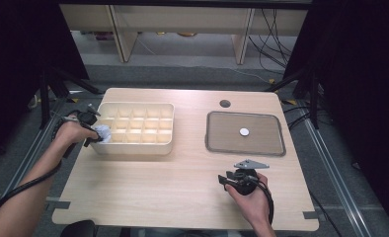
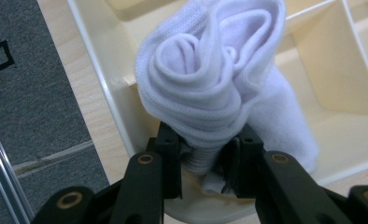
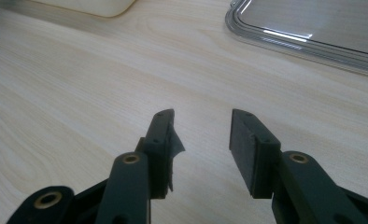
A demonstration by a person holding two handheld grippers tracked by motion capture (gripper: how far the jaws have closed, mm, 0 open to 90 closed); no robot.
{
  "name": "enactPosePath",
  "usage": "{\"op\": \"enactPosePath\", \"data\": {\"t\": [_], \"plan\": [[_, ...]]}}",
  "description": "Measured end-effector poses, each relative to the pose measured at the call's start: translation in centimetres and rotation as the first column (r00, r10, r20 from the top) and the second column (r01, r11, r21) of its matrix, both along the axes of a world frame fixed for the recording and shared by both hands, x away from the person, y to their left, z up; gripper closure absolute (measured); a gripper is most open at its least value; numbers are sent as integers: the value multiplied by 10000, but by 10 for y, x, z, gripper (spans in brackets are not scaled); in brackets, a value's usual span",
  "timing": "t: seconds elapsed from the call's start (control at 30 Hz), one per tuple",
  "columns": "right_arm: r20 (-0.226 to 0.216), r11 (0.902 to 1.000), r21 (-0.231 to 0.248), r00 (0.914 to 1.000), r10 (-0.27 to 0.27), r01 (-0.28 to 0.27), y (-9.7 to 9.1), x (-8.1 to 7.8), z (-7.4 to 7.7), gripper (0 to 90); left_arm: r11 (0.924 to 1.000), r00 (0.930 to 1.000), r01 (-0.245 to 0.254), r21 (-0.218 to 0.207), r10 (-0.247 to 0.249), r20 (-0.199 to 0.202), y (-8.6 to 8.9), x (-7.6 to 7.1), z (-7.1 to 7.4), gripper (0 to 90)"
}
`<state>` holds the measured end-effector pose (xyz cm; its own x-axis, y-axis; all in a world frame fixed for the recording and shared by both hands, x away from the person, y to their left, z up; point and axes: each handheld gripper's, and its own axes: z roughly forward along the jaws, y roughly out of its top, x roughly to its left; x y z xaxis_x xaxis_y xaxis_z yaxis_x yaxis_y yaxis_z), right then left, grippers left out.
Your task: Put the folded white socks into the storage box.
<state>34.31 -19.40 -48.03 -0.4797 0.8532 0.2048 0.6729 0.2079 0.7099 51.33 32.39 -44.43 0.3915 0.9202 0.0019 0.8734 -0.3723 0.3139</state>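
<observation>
A rolled white sock (image 2: 210, 79) sits between the jaws of my left gripper (image 2: 205, 140), and the pads press on its lower end. The roll hangs over a left-hand compartment of a cream divided box (image 2: 102, 84). From above, the sock (image 1: 102, 132) and the left gripper (image 1: 96, 136) are at the left edge of the box (image 1: 133, 104). My right gripper (image 1: 223, 178) rests low over the table near its front, right of centre. Its jaws (image 3: 203, 126) stand open with nothing between them.
A grey rimmed tray (image 1: 207, 143) lies at the right with a small white disc (image 1: 244, 132) in it; its rim (image 3: 285, 42) is ahead of the right gripper. A round cable hole (image 1: 225, 103) is behind the tray. Dark stands flank the table.
</observation>
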Motion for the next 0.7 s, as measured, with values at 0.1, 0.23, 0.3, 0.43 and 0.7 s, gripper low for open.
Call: {"op": "enactPosePath", "data": {"t": [0.1,0.23,0.3,0.43,0.7], "plan": [[-97,10000,71,10000,10,-9,0,0,0,608,9982,9987,-501,-320,499,-92,-2,-3,3,676],[-30,10000,20,10000,16,-16,0,0,0,606,9995,9999,-120,-297,123,108,2,-2,7,647],[-32,10000,70,10000,47,-47,0,0,-1,604,9991,9997,-153,-405,160,175,3,-3,9,630],[-98,9999,108,9999,19,-18,0,0,0,603,9975,9987,-246,-663,275,423,3,-5,11,581],[-45,10000,85,10000,41,-40,1,0,0,601,9978,9952,-287,-598,342,922,2,-8,21,526]]}}
